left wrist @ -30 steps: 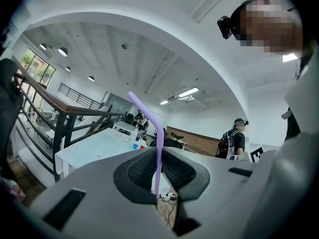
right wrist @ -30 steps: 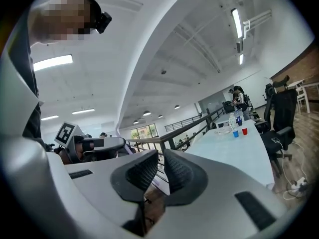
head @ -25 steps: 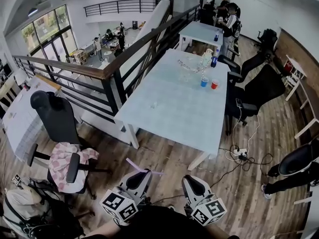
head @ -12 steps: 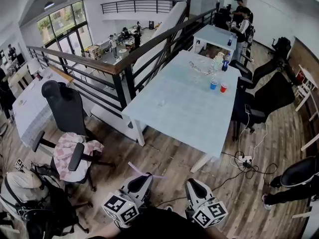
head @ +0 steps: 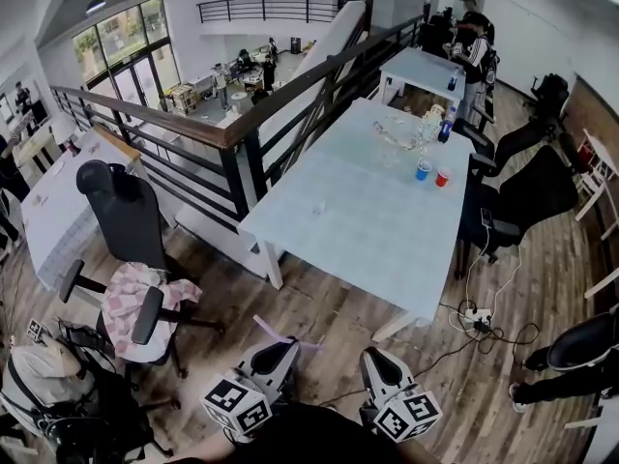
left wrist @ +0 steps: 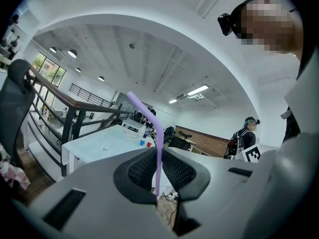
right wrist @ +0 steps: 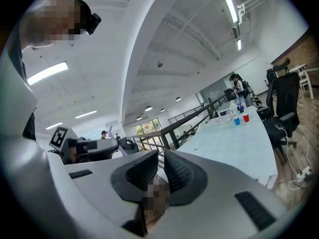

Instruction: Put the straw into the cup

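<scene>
A bent purple straw [left wrist: 159, 138] stands upright between the pads of my left gripper [left wrist: 159, 152], which is shut on it. In the head view that straw [head: 280, 335] sticks out to the left of the left gripper [head: 274, 358] at the bottom edge. My right gripper [head: 379, 367] is beside it, and its jaws [right wrist: 161, 156] are shut with nothing between them. A blue cup [head: 423, 171] and a red cup [head: 443, 177] stand far off on the pale blue table [head: 368, 230], well beyond both grippers.
A black railing [head: 232, 148] runs along the table's left side. An office chair with a pink cloth [head: 145, 303] stands at the left and black chairs [head: 522, 191] at the right. A power strip and cables [head: 474, 317] lie on the wood floor. People stand by the far table [head: 421, 66].
The head view has swung a little, so the table now sits slightly further right. Both grippers keep their place at the bottom edge, with the straw still in the left one.
</scene>
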A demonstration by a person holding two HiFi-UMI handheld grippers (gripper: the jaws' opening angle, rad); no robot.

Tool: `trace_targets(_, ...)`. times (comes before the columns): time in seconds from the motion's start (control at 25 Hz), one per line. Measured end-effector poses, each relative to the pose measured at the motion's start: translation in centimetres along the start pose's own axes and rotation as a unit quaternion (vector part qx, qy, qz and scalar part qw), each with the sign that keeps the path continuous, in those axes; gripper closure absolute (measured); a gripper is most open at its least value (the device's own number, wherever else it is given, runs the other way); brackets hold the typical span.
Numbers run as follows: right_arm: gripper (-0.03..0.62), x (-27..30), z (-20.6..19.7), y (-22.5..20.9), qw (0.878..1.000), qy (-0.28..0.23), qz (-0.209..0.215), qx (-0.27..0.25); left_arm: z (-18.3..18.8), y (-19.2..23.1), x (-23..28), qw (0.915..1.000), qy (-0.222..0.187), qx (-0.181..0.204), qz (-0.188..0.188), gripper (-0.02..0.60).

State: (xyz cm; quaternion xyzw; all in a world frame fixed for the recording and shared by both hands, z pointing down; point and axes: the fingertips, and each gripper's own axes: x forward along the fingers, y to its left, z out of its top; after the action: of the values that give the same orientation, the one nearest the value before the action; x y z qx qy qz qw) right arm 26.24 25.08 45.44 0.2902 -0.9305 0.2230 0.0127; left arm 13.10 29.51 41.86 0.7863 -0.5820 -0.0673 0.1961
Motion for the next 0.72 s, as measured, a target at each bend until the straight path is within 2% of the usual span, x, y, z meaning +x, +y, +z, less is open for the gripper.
trace_targets(0.36, 0.537, 9.9, 1.7, -0.4, 1.0, -0.001, -0.019, 0.001, 4.8, 8.5, 4.1, 0.9998, 0.0, 0.012, -0.016, 0.537)
trace_targets(0.72, 0.537, 20.6, 2.2, 0.0, 1.0, 0.02, -0.021, 0.008, 8.3, 18.3, 6.6, 0.9999, 0.001, -0.001, -0.014, 0.537)
